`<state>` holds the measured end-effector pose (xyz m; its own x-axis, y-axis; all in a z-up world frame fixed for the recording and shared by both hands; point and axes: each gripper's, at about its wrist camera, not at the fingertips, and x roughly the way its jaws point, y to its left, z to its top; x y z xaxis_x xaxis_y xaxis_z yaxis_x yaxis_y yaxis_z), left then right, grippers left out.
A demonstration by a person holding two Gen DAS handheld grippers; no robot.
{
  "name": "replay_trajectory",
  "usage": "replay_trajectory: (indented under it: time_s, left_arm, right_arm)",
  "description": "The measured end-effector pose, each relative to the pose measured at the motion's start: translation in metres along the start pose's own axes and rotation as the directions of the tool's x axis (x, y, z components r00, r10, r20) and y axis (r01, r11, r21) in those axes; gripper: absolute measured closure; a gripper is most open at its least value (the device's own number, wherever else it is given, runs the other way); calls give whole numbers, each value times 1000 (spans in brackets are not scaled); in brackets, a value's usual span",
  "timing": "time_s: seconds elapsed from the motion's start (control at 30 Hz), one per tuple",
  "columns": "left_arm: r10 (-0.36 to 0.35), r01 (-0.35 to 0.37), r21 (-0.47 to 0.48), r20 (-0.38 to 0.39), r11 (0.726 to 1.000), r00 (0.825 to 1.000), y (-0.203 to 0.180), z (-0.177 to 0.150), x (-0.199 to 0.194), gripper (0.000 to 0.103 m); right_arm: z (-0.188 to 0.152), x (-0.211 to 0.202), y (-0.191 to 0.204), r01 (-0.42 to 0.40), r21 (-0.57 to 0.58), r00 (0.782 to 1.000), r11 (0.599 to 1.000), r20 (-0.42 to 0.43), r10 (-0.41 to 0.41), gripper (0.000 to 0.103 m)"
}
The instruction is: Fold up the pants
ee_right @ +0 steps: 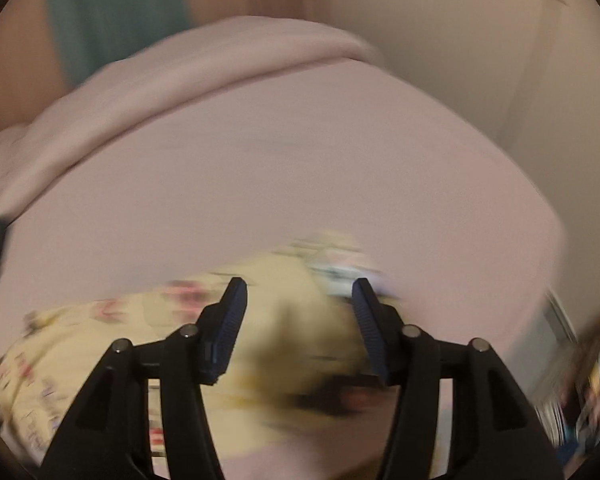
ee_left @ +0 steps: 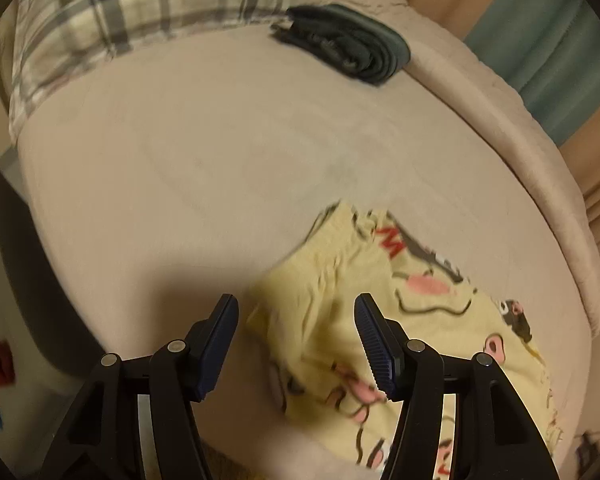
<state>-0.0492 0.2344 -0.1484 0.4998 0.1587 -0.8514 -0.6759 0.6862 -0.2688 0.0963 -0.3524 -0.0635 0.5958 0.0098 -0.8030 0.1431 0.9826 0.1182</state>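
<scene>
I have both claws released: left claw (ee_left: 296,312) and right claw (ee_right: 298,292) hold nothing. The pants (ee_left: 380,300) lie on the bed (ee_left: 180,160) below both, untouched.

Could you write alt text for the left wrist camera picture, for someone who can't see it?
An open two-finger gripper hangs over yellow cartoon-print pants lying on a beige bed, gripping nothing. Farther off lie a folded dark garment and a plaid blanket.

The right claw (ee_right: 298,300) is seen with jaws parted above blurred yellow printed pants (ee_right: 100,332) spread on the bed (ee_right: 300,160).
</scene>
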Motion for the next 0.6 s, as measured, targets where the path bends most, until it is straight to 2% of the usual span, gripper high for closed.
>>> replay_trajectory:
  time_s: [0.07, 0.13, 0.17, 0.2, 0.23, 0.3, 0.4, 0.47, 0.57, 0.6]
  left_arm:
    - [-6, 6, 14, 6, 1000, 1000, -6, 4, 8, 43]
    - [11, -10, 13, -17, 1000, 1000, -8, 5, 22, 43]
    - [23, -23, 14, -28, 1000, 999, -6, 6, 26, 44]
    - [34, -34, 20, -32, 999, 999, -6, 6, 32, 52]
    - [53, -53, 27, -27, 998, 998, -4, 5, 36, 58]
    - [54, -53, 25, -14, 998, 998, 1, 3, 36, 64]
    - [47, -47, 35, 1, 998, 999, 6, -4, 32, 66]
    - [51, -52, 56, 15, 997, 999, 7, -8, 29, 66]
    - [54, -55, 54, 19, 997, 998, 7, -8, 26, 66]
    - [52, -53, 52, 19, 997, 998, 7, -8, 26, 66]
  right_arm:
    - [7, 21, 57, -154, -67, 987, 986, -67, 149, 47]
    - [8, 43, 117, -317, -118, 941, 941, -163, 296, 48]
    - [8, 50, 137, -362, -137, 923, 922, -194, 333, 49]
    - [6, 63, 177, -424, -180, 893, 887, -243, 378, 50]
    - [5, 72, 204, -450, -212, 880, 867, -269, 391, 50]
    - [-3, 88, 253, -474, -278, 865, 836, -323, 383, 50]
    - [-22, 107, 306, -486, -390, 860, 782, -374, 348, 50]
    - [-36, 121, 330, -477, -442, 864, 760, -394, 313, 50]
    - [-42, 150, 339, -436, -505, 881, 745, -407, 240, 52]
    - [-46, 157, 341, -421, -518, 887, 745, -408, 218, 61]
